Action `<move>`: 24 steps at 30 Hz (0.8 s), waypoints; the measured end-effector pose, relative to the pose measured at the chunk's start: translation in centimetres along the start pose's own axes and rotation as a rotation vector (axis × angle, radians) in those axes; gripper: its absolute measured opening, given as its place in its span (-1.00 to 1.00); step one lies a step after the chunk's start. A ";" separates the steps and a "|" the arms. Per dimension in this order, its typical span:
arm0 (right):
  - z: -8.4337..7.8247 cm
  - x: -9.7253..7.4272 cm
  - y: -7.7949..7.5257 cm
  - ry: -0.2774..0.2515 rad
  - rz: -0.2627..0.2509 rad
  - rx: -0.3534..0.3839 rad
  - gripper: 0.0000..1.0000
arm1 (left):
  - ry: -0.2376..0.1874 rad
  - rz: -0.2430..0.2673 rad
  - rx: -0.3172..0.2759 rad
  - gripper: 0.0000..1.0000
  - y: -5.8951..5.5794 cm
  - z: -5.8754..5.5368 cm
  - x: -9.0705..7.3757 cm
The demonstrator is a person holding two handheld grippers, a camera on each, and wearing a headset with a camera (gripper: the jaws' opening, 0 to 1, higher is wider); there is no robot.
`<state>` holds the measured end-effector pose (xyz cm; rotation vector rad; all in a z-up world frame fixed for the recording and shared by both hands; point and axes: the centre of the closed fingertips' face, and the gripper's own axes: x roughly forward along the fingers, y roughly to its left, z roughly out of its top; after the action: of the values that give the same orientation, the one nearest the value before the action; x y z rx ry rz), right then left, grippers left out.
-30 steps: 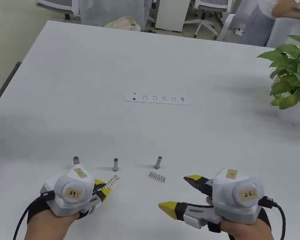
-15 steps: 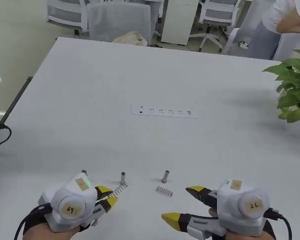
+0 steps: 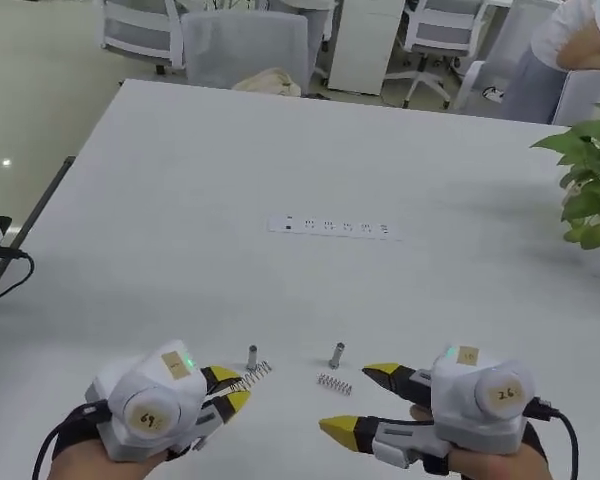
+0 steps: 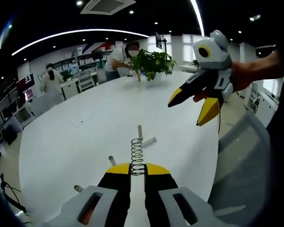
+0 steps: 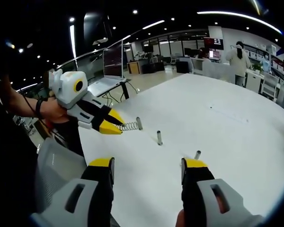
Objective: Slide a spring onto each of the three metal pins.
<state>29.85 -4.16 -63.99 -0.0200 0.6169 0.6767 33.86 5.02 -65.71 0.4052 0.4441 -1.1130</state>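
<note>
- Pinching one end of a spring, the left gripper leaves its length free to slip over the middle pin, just beside it.
- Right gripper hovers with jaws wide open and empty near the loose spring, which lies on the bench by the right pin.
- Held spring now sits closer to the middle pin than a second ago.

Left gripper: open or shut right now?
Shut: the left gripper clamps a spring. In the left gripper view its jaws pinch the spring's near end, and the coil sticks out ahead toward a pin.
</note>
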 end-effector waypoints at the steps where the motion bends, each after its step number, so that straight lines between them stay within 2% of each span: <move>1: 0.1 0.1 0.1 0.000 0.006 -0.002 0.11 | -0.002 -0.002 0.004 -0.95 -0.1 0.1 0.0; 8: 0.6 1.0 0.7 0.021 0.071 -0.047 0.07 | -0.010 -0.022 0.028 -0.95 -0.9 0.9 0.0; 18: 1.6 2.0 0.7 0.012 0.113 -0.062 -0.02 | -0.030 -0.045 0.059 -0.95 -1.8 2.5 0.4; 24: 1.9 2.3 1.3 0.008 0.152 -0.081 -0.16 | -0.032 -0.068 0.088 -0.95 -2.7 3.0 0.6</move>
<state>31.49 -1.43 -63.39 -0.0511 0.6025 0.8488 32.00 1.95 -63.75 0.4512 0.3841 -1.2068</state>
